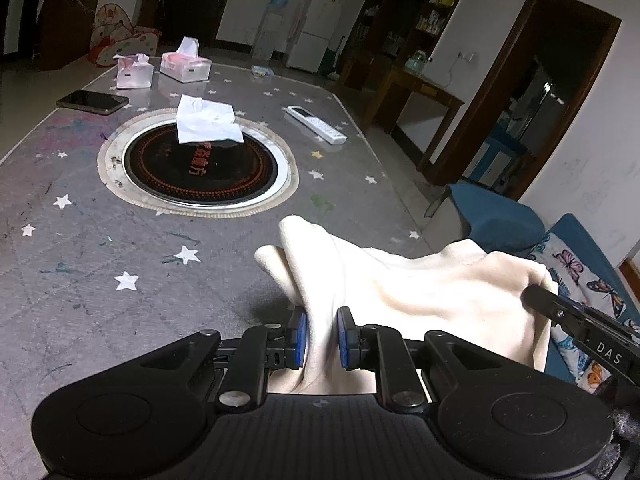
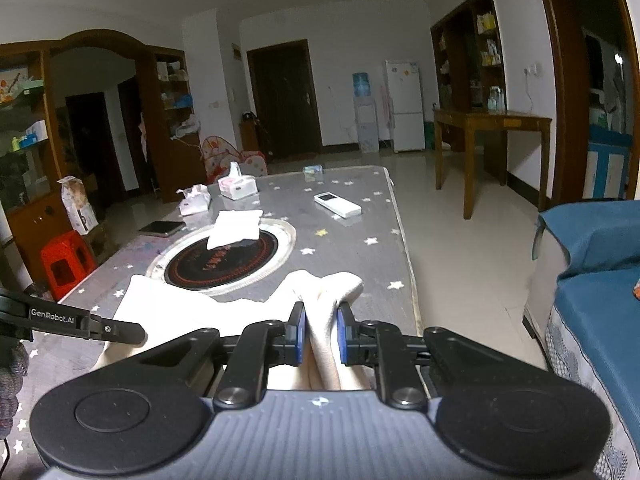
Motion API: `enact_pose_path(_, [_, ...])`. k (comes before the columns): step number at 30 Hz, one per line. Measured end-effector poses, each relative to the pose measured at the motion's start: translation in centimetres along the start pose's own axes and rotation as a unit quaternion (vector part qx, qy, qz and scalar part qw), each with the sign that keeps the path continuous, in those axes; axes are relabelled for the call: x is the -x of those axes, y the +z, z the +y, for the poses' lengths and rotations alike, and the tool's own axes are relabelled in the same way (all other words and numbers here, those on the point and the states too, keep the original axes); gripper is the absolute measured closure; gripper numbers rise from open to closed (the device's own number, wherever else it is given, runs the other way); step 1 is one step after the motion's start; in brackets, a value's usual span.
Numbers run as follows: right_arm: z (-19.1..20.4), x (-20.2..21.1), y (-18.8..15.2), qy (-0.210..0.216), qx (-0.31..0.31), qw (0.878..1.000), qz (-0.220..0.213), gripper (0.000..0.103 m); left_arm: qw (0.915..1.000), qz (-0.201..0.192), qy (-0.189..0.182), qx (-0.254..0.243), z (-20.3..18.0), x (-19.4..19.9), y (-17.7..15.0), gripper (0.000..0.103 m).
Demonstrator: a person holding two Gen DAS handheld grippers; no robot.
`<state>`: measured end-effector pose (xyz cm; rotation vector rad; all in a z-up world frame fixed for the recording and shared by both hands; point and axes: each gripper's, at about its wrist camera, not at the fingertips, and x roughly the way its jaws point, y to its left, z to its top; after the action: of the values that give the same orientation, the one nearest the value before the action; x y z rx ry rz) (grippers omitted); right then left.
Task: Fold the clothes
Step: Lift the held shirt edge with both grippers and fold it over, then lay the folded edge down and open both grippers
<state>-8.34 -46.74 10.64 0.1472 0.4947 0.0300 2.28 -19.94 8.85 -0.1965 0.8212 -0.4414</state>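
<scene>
left gripper (image 1: 322,338): blue pads narrowly apart, cream cloth (image 1: 420,292) bunched between them and pinched; the cloth runs down through the gap toward the gripper body. in the right wrist view the left gripper (image 2: 136,333) shows at lower left as a black finger tip touching the cloth (image 2: 168,308) edge.

right gripper (image 2: 321,336): same narrow gap, pads clamped on a thick gathered fold of the cloth, folds poking up past the pads at centre frame. in the left wrist view the right gripper (image 1: 534,294) comes in from the right edge, its tip closed on a corner of the cloth.

cloth: cream or off-white, soft, wrinkled, stretched between the two grippers with a sagging span and a loose lobe sticking up at centre. sits at the near end of the bench (image 1: 80,240), lower middle of both frames; cannot tell how much rests on the bench and how much is lifted.

bench: grey cover with white stars, a round black inset burner (image 1: 200,166) in the middle with a crumpled white tissue (image 1: 208,122) on its far rim. further back, upper left: a dark phone (image 1: 93,102), two tissue packs (image 1: 186,65). a white remote (image 1: 316,124) lies right of the burner. blue sofa (image 2: 592,280) at the right edge.
</scene>
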Motion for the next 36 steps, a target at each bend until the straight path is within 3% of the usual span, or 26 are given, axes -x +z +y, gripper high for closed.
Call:
enact_pose_path(18, [-1.7, -4.2, -2.3, -0.020, -0.008, 0.998, 0.053, 0.087, 0.9984, 0.045, 0.032, 0.006, 1.3, -4.3, -0.8, 0.080])
enact_pose_path(28, [-1.9, -4.5, -2.5, -0.033, -0.006, 0.998, 0.055, 0.076, 0.9976, 0.050, 0.047, 0.011, 2.0, -4.8, -1.0, 0.080])
enact_pose_path(36, [-0.9, -4.3, -2.9, -0.023, 0.000, 0.998, 0.057, 0.063, 0.9974, 0.045, 0.055, 0.007, 2.3, -4.4, -1.4, 0.064])
